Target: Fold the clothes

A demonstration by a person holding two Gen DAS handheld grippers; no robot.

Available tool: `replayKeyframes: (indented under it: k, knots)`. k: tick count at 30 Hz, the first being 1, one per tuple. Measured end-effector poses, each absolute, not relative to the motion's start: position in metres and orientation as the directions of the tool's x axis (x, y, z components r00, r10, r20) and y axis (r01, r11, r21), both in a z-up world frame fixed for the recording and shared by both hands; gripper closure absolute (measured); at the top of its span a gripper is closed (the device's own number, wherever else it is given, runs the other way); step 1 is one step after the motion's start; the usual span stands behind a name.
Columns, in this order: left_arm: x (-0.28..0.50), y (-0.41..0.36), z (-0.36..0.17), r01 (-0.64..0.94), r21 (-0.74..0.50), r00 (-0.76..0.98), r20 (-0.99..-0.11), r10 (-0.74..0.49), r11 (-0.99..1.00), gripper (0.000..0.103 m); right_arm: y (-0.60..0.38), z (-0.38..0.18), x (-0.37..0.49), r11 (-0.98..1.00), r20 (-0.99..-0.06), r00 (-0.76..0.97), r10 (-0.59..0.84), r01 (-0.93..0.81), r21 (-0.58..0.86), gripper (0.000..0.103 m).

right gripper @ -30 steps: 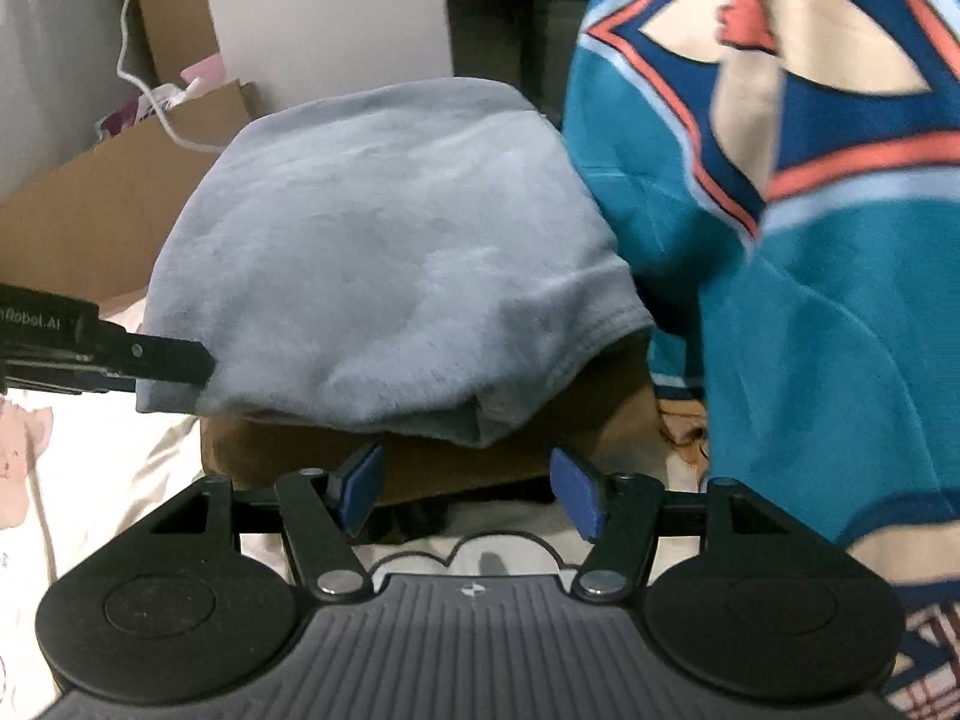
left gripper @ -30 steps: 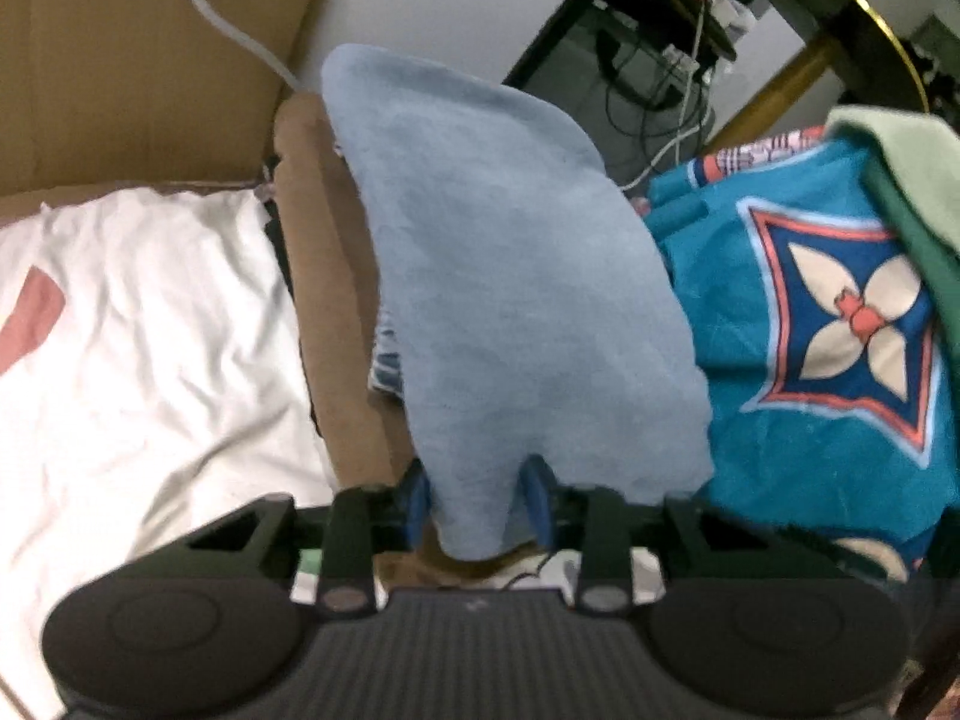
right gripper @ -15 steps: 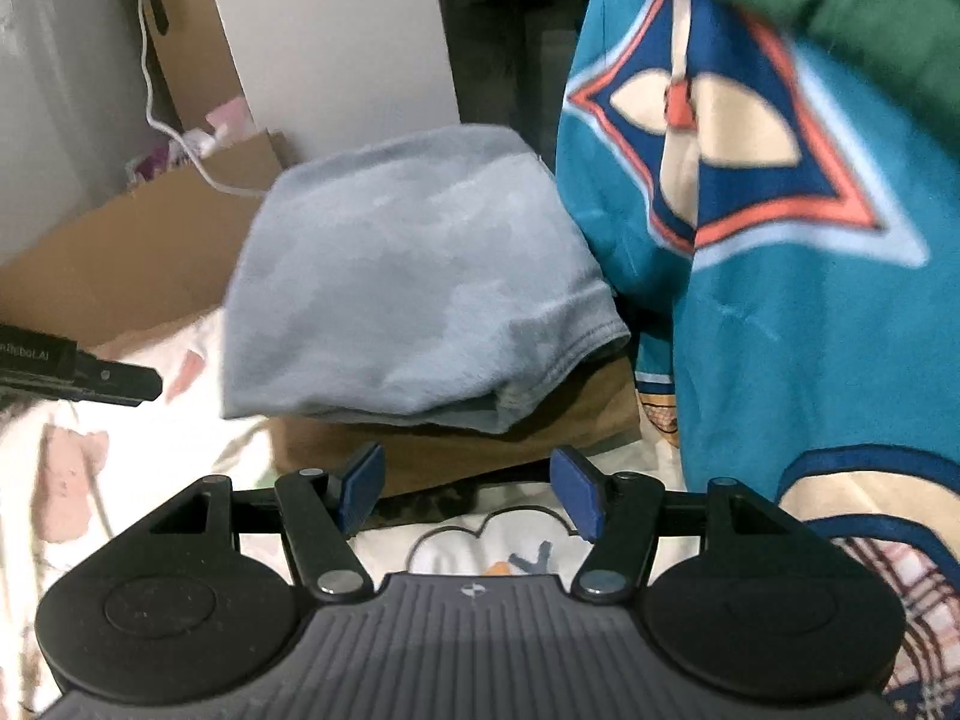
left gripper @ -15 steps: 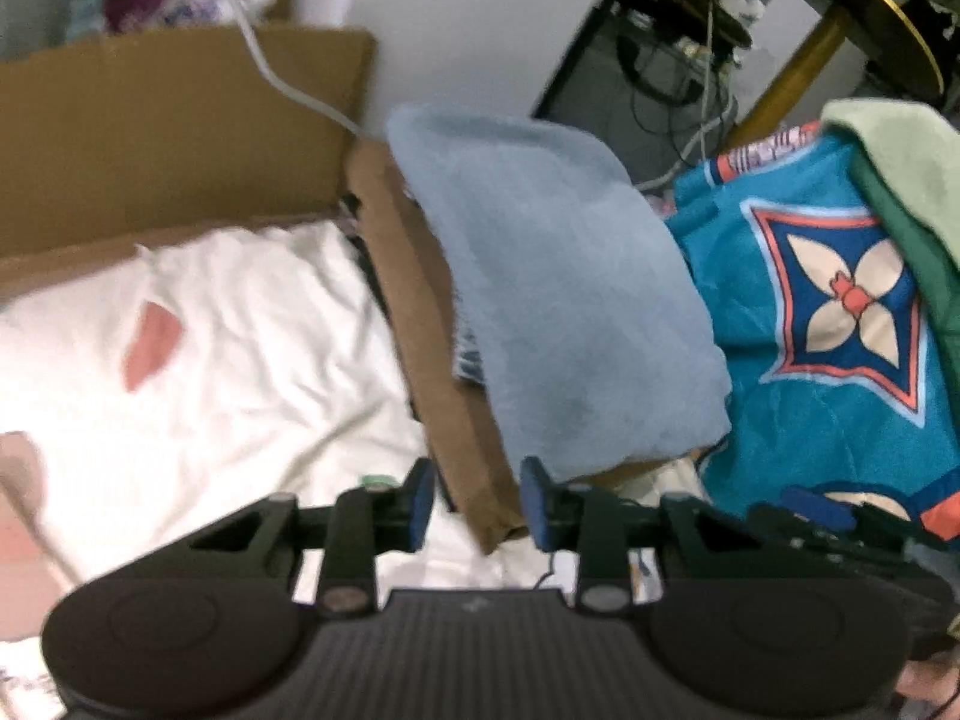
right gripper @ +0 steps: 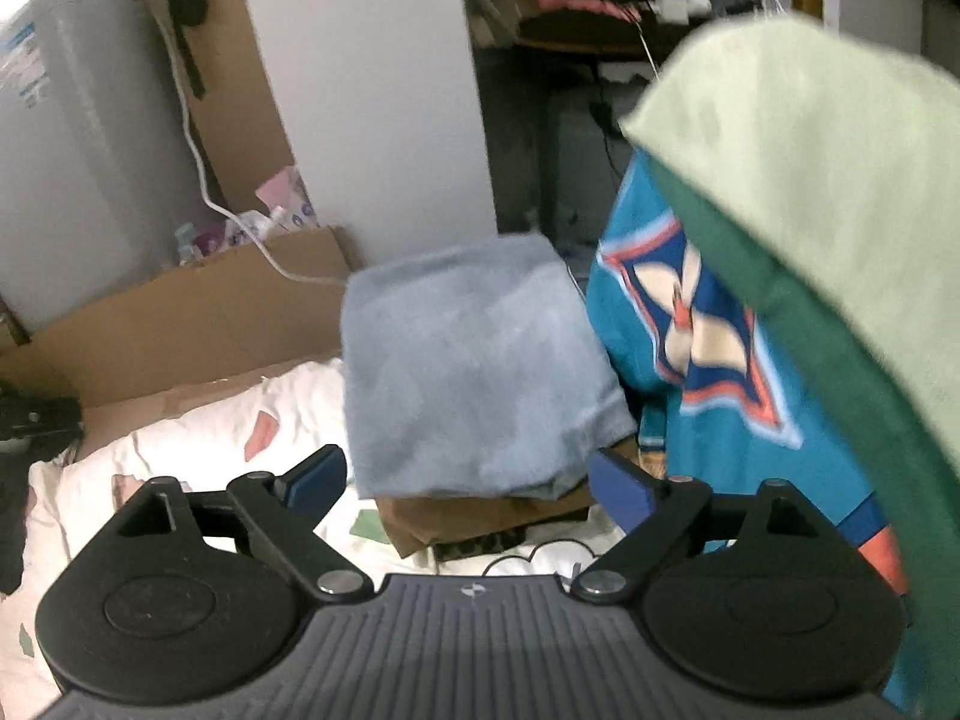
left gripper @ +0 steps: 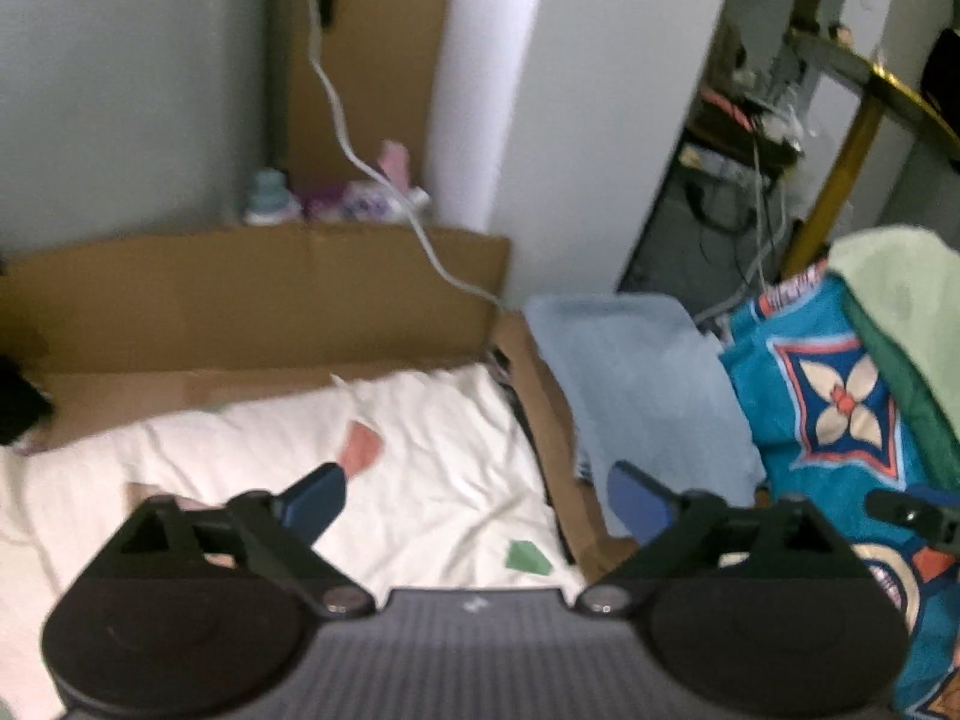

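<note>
A folded light-blue garment (left gripper: 642,390) (right gripper: 474,372) lies on top of a brown stack at the bed's right side. My left gripper (left gripper: 477,501) hangs above and in front of it, jaws opening wide, nothing between them. My right gripper (right gripper: 468,483) is also raised and back from the blue garment, jaws opening, nothing in them. To the right hangs a pile of teal patterned cloth (left gripper: 840,420) (right gripper: 714,372) with a green garment (right gripper: 810,192) (left gripper: 894,300) draped over it.
A white patterned bedsheet (left gripper: 300,468) (right gripper: 180,468) covers the bed. Cardboard sheets (left gripper: 240,300) (right gripper: 180,324) stand against the wall, with a white cable (left gripper: 360,162) hanging over them. A gold-framed table (left gripper: 840,138) and clutter sit at the back right.
Both grippers rose and pulled back from the blue garment. The left let go of its edge, and both pairs of jaws spread wide. The garment stays folded on the stack.
</note>
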State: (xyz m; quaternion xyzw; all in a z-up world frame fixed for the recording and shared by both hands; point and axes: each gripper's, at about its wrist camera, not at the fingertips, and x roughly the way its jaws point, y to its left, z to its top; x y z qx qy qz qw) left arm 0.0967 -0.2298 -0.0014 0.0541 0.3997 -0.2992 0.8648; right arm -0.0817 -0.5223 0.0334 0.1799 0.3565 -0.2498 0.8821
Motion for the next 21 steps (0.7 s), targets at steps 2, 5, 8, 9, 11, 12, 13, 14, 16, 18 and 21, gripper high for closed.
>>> replayKeyframes:
  k: [2,5,8,9,11,12,13,14,16,18,21]
  knots:
    - [0.094,-0.218,0.013,0.54,-0.139,0.509,-0.732,-0.454,0.83,0.001,-0.513,0.051,-0.08,0.812,-0.732,0.613,-0.299,0.566,0.142,0.008]
    - [0.088,-0.202,0.031,0.518,-0.158,0.502,-0.739,-0.448,0.841,0.001,-0.5,0.076,-0.08,0.812,-0.75,0.602,-0.273,0.563,0.156,0.008]
    - [0.079,-0.189,0.048,0.512,-0.156,0.502,-0.743,-0.442,0.845,0.001,-0.485,0.1,-0.081,0.819,-0.754,0.601,-0.264,0.553,0.155,0.008]
    - [0.076,-0.185,0.053,0.514,-0.15,0.504,-0.744,-0.439,0.845,0.001,-0.479,0.109,-0.081,0.825,-0.753,0.605,-0.258,0.544,0.154,0.008]
    - [0.07,-0.174,0.064,0.501,-0.166,0.507,-0.739,-0.444,0.849,0.001,-0.47,0.128,-0.081,0.838,-0.752,0.613,-0.242,0.523,0.157,0.008]
    - [0.068,-0.169,0.07,0.494,-0.176,0.509,-0.735,-0.447,0.851,0.001,-0.465,0.139,-0.081,0.845,-0.751,0.618,-0.232,0.51,0.158,0.008]
    - [0.065,-0.165,0.076,0.487,-0.184,0.513,-0.731,-0.45,0.854,0.001,-0.46,0.151,-0.081,0.854,-0.747,0.626,-0.226,0.496,0.157,0.008]
    - [0.062,-0.162,0.079,0.484,-0.184,0.516,-0.729,-0.45,0.855,0.001,-0.455,0.163,-0.082,0.862,-0.741,0.633,-0.224,0.483,0.152,0.008]
    - [0.056,-0.158,0.085,0.482,-0.179,0.523,-0.727,-0.446,0.858,0.001,-0.444,0.189,-0.085,0.877,-0.733,0.641,-0.23,0.463,0.13,0.008]
    - [0.05,-0.154,0.091,0.48,-0.173,0.529,-0.724,-0.442,0.86,0.0,-0.429,0.218,-0.088,0.89,-0.733,0.641,-0.226,0.443,0.113,0.008]
    - [0.045,-0.153,0.09,0.482,-0.13,0.543,-0.732,-0.411,0.867,0.0,-0.399,0.262,-0.094,0.898,-0.735,0.64,-0.222,0.428,0.102,0.007]
